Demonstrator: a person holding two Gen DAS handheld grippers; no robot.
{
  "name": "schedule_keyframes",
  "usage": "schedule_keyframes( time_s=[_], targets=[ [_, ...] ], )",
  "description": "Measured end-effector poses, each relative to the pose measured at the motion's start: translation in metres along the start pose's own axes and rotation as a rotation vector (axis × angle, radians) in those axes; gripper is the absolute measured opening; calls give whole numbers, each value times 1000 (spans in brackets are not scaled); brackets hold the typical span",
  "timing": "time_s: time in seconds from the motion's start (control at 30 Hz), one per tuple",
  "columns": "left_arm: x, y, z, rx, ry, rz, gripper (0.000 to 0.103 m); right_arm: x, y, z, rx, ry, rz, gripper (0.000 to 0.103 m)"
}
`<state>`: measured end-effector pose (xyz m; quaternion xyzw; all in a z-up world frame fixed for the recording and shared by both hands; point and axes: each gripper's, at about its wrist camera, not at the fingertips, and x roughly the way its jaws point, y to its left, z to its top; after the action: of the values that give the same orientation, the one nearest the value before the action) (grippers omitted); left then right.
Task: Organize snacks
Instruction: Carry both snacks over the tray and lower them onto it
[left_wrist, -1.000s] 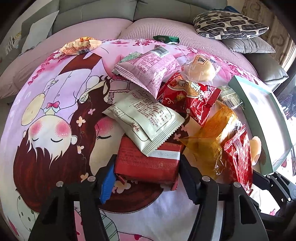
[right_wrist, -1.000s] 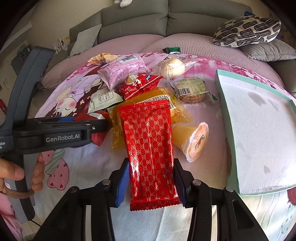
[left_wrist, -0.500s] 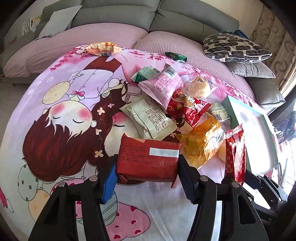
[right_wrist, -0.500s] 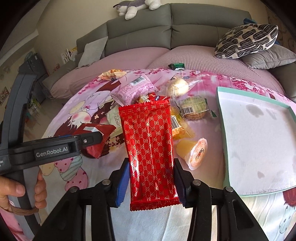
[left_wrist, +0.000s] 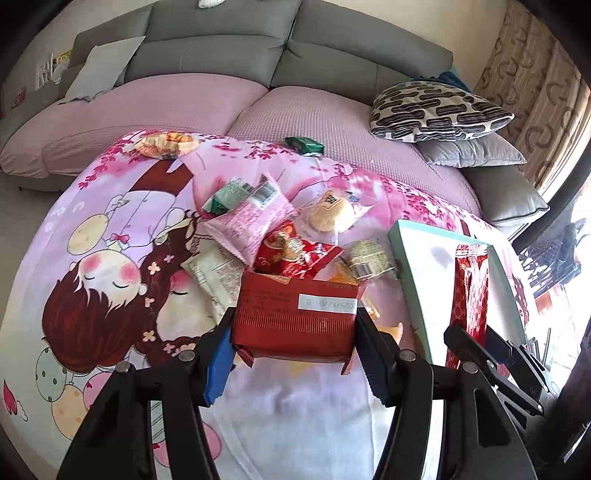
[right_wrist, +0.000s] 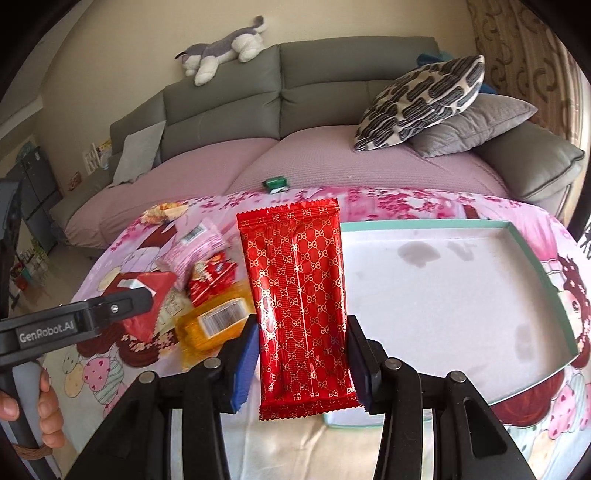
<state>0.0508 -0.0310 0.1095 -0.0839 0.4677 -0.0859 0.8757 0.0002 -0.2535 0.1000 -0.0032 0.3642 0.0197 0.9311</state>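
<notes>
My left gripper (left_wrist: 295, 350) is shut on a dark red snack pack (left_wrist: 295, 314) with a white date label, held above the pink cartoon sheet. My right gripper (right_wrist: 301, 365) is shut on a long shiny red patterned packet (right_wrist: 299, 302), held upright over the left edge of the teal-rimmed white tray (right_wrist: 535, 258). That packet (left_wrist: 471, 295) and tray (left_wrist: 404, 266) also show at the right of the left wrist view. A pile of snacks lies on the sheet: a pink bag (left_wrist: 247, 221), a red bag (left_wrist: 295, 254), a bun (left_wrist: 328, 214), an orange pack (right_wrist: 214, 325).
A green packet (left_wrist: 304, 144) and an orange-wrapped snack (left_wrist: 164, 144) lie at the sheet's far edge. Grey sofa with a patterned pillow (left_wrist: 436, 110) stands behind. The left gripper's handle and the person's hand (right_wrist: 40, 398) show at the left of the right wrist view.
Both grippers have risen with their packs. The right gripper has carried the long red packet right, over the tray's edge. The left pack is lifted clear of the pile.
</notes>
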Motion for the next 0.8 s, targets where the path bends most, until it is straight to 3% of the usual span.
schedule_keyframes(
  time_s=[0.37, 0.57, 0.8],
  targets=[
    [13, -100, 20, 127, -4, -92, 62, -10, -92, 17, 169, -54, -187, 47],
    [35, -156, 27, 175, -3, -153, 63, -3, -134, 18, 259, -45, -224, 47],
    [85, -197, 22, 255, 29, -128, 63, 14, -167, 21, 321, -35, -261, 47]
  ],
)
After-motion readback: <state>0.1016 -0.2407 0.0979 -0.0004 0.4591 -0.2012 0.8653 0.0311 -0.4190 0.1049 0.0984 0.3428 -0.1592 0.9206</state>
